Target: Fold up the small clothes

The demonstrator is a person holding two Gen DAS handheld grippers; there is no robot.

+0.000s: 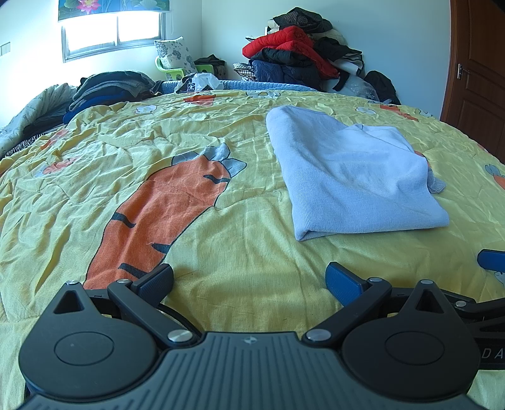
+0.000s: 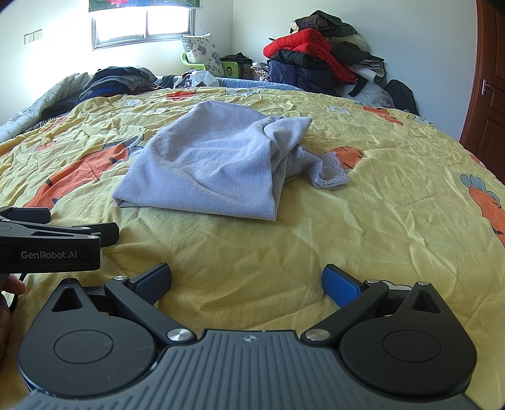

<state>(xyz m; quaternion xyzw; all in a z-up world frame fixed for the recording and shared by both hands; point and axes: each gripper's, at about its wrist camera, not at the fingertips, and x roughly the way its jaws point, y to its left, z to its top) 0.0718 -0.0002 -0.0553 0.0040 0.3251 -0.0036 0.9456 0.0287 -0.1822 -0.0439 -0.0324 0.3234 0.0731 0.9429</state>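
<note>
left gripper (image 1: pixel 249 280) agape, right gripper (image 2: pixel 246 280) agape

I see a big pile of coats (image 1: pixel 296 53) past my yellow bedspread's (image 1: pixel 221 220) far edge, and a window (image 2: pixel 143 26).

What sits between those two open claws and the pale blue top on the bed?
Nothing visible does. Only bare yellow bedspread lies between the right gripper and the folded pale blue top, and between the left gripper and it too. Both grippers are open and empty.
</note>
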